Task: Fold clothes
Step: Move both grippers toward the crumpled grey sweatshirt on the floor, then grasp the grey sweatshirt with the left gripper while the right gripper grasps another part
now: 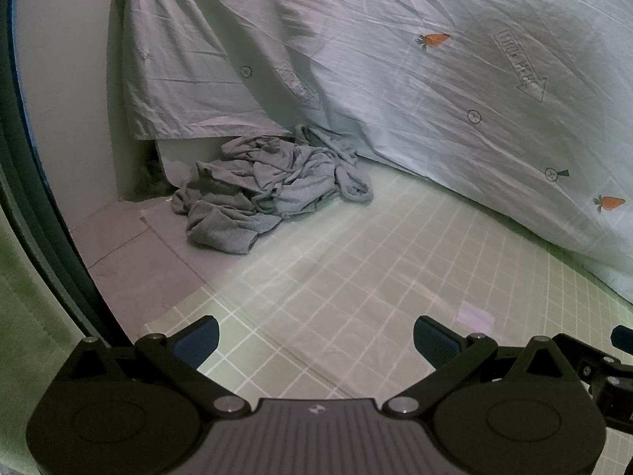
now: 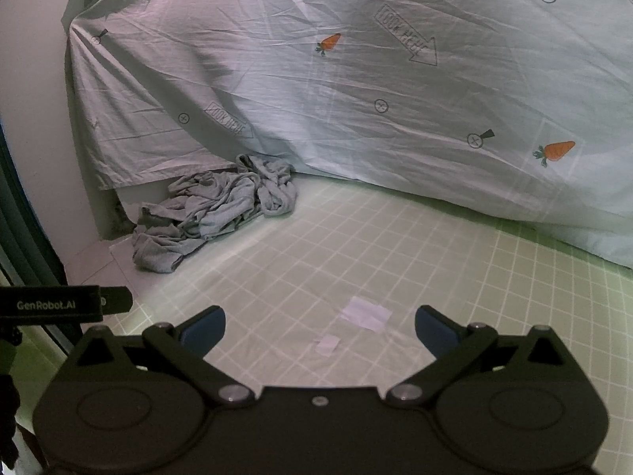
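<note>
A crumpled grey garment (image 1: 269, 186) lies in a heap at the far left of the green checked surface (image 1: 356, 261), against the hanging sheet. The right wrist view shows the same grey garment (image 2: 213, 213) at mid-left. My left gripper (image 1: 315, 340) is open above the near part of the surface, well short of the heap, with nothing between its blue pads (image 1: 198, 342). My right gripper (image 2: 319, 330) is open too, empty, hovering over the green checked surface (image 2: 395, 261) nearer its middle.
A pale sheet (image 1: 395, 59) printed with carrots and arrows hangs along the back; the same sheet (image 2: 356, 79) fills the right wrist view. Two small white paper scraps (image 2: 366, 314) lie on the grid. The surface's left edge (image 1: 130, 261) is bare grey. A dark frame (image 1: 47, 217) stands at the left.
</note>
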